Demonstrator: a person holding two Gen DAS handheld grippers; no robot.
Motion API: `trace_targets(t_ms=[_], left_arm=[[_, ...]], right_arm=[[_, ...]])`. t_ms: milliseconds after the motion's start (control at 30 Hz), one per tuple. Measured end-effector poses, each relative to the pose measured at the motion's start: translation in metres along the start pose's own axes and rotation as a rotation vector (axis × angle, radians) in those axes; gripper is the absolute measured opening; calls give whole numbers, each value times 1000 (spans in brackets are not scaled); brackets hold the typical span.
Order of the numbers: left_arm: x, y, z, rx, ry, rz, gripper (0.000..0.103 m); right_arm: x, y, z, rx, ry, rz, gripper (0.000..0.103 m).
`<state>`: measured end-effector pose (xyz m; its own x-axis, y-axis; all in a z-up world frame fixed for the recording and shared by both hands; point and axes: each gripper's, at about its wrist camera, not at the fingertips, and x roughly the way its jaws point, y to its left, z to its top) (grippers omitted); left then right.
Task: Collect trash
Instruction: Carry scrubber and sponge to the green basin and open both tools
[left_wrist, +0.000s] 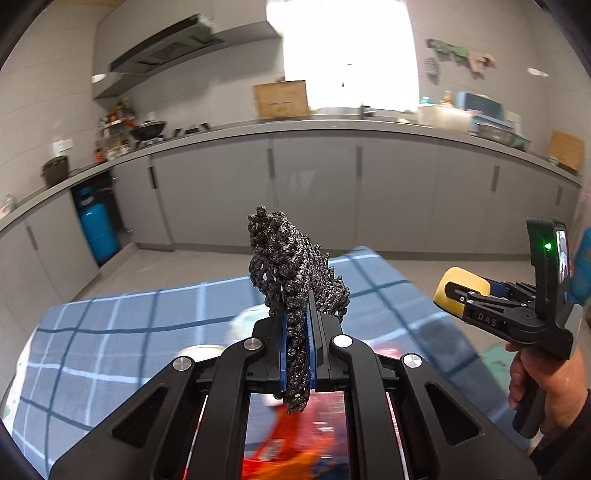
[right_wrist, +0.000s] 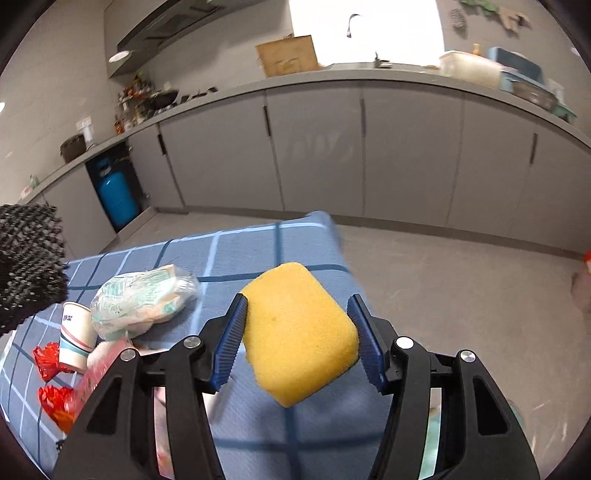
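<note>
My left gripper (left_wrist: 297, 325) is shut on a black knitted mesh scrap (left_wrist: 291, 269) and holds it up above the blue checked tablecloth (left_wrist: 122, 332). My right gripper (right_wrist: 299, 325) is shut on a yellow sponge (right_wrist: 299, 332), lifted over the cloth's right end; it also shows in the left wrist view (left_wrist: 452, 295) with the sponge (left_wrist: 465, 286). On the cloth lie a clear plastic bag of wrappers (right_wrist: 144, 299), a paper cup (right_wrist: 75, 334) and red crumpled wrappers (right_wrist: 51, 380). The mesh scrap shows at the left edge of the right wrist view (right_wrist: 29, 262).
Grey kitchen cabinets (left_wrist: 314, 192) and a counter (left_wrist: 332, 123) run along the back. A blue gas cylinder (left_wrist: 96, 229) stands in an open bay at left. Grey floor (right_wrist: 461, 295) lies to the right of the table. A cardboard box (left_wrist: 280, 98) sits on the counter.
</note>
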<state>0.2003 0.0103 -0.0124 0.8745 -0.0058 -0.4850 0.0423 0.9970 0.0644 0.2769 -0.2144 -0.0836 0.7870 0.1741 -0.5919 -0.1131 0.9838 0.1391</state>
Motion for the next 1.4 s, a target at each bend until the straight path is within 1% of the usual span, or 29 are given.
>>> trace_targets(t_ms=[100, 233, 333, 500, 700, 900, 1133, 1233, 1267, 1300, 1367, 1400], left_arm=[[0, -29, 0, 30, -3, -55, 9], [2, -69, -3, 68, -2, -111, 9], [2, -106, -6, 106, -5, -159, 9], [7, -160, -14, 164, 1, -226, 9], [19, -209, -32, 210, 42, -299, 9], [34, -249, -53, 261, 91, -359, 9], [52, -279, -73, 313, 146, -400, 9], [60, -289, -80, 331, 168, -423, 10], [61, -293, -83, 340, 170, -426, 12], [62, -293, -83, 344, 171, -428, 29], [63, -293, -85, 341, 166, -421, 52], [63, -292, -85, 344, 160, -416, 53]], right_arm=[[-18, -23, -11, 28, -2, -34, 57], [-41, -55, -29, 39, -6, -135, 57], [-55, -83, -45, 85, -9, -197, 57], [-69, -121, -71, 140, 11, -273, 57], [-76, -156, -93, 189, 28, -324, 58], [-73, -187, -116, 244, 51, -346, 58], [-64, -200, -132, 269, 76, -345, 59], [-58, -205, -135, 282, 79, -341, 61], [-56, -206, -136, 291, 81, -338, 63], [-55, -208, -138, 299, 80, -336, 64], [-52, -212, -142, 311, 82, -338, 72], [-52, -214, -144, 317, 83, -340, 75]])
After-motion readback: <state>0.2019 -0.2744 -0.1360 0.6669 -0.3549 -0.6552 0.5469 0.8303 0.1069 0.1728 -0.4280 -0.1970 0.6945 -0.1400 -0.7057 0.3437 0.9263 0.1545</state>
